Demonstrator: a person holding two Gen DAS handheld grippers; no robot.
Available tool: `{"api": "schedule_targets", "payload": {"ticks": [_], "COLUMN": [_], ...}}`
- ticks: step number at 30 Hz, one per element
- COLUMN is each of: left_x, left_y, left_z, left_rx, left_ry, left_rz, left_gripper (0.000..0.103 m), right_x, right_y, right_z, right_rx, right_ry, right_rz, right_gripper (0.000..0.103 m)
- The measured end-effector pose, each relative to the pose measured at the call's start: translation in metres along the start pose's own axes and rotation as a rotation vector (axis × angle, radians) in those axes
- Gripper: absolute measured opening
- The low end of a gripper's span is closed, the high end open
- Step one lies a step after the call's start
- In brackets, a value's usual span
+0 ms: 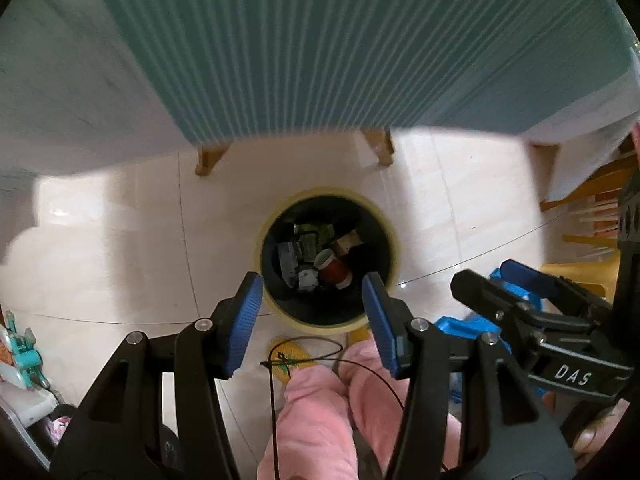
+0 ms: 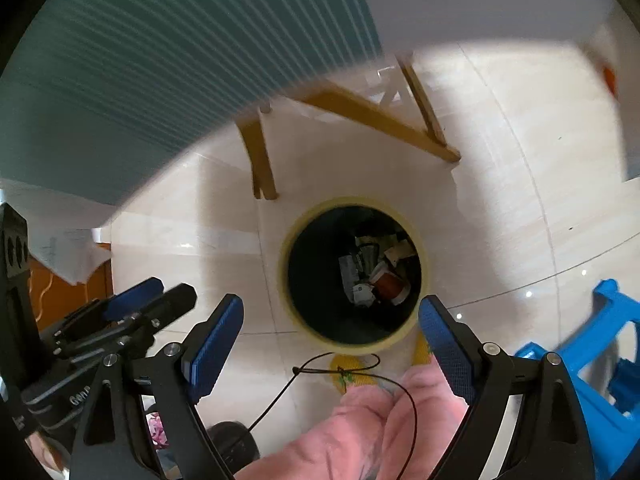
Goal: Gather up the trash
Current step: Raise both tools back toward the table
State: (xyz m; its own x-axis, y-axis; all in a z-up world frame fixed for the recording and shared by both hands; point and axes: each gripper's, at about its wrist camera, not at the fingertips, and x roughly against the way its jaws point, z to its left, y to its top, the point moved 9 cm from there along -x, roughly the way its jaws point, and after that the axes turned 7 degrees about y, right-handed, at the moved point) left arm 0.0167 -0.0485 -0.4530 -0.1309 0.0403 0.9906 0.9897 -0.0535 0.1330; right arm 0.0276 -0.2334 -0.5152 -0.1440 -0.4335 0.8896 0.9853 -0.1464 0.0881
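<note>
the left gripper (image 1: 312,320) has its jaws apart with nothing between them; the right gripper (image 2: 332,340) stands wider still, also empty. both point steeply down, side by side, and the bin (image 1: 394,252) sits on the floor (image 1: 120,240) directly beyond both pairs of jaws, its round mouth facing up at them, so neither hand is clearly nearer. inside it lies the trash (image 1: 316,256): a red cup (image 1: 334,269) on its side, its long axis slanting across the bin, with grey and green wrappers packed beside it. with both jaws empty and the bin loaded, any further trash would likely lie away from here, perhaps up on the tabletop (image 1: 320,48) beyond the bin. readable writing: "das" on the right gripper's body in the left view; on the left gripper's body in the right view, a word beginning "gen", the rest hidden.
</note>
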Motion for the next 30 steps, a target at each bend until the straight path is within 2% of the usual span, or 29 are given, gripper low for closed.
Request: {"api": "schedule_targets", "payload": {"ticks": [8, 15, 22, 24, 30], "left_x": [0.146, 0.258, 0.344, 0.363, 0.394], "left_y": [0.037, 0.073, 0.104, 0.111, 0.135], "left_z": [0.026, 0.061, 0.073, 0.079, 0.089], "left_rx": [0.025, 0.023, 0.014, 0.005, 0.0], "left_ry": [0.016, 0.071, 0.067, 0.078, 0.108], "left_rz": [-0.092, -0.215, -0.328, -0.364, -0.425], "left_gripper": [0.049, 0.049, 0.049, 0.049, 0.049], "right_x": [0.133, 0.253, 0.328, 0.337, 0.365], "right_y": [0.02, 0.05, 0.086, 0.095, 0.136], "right_z": [0.083, 0.171, 0.238, 0.255, 0.303], "right_rx": [0.056, 0.213, 0.332, 0.356, 0.478], "right_ry": [0.035, 0.033, 0.009, 0.003, -0.033], "right_rz": [-0.081, -0.243, -0.373, -0.392, -0.442], "right_gripper": [0.09, 0.09, 0.09, 0.09, 0.09]}}
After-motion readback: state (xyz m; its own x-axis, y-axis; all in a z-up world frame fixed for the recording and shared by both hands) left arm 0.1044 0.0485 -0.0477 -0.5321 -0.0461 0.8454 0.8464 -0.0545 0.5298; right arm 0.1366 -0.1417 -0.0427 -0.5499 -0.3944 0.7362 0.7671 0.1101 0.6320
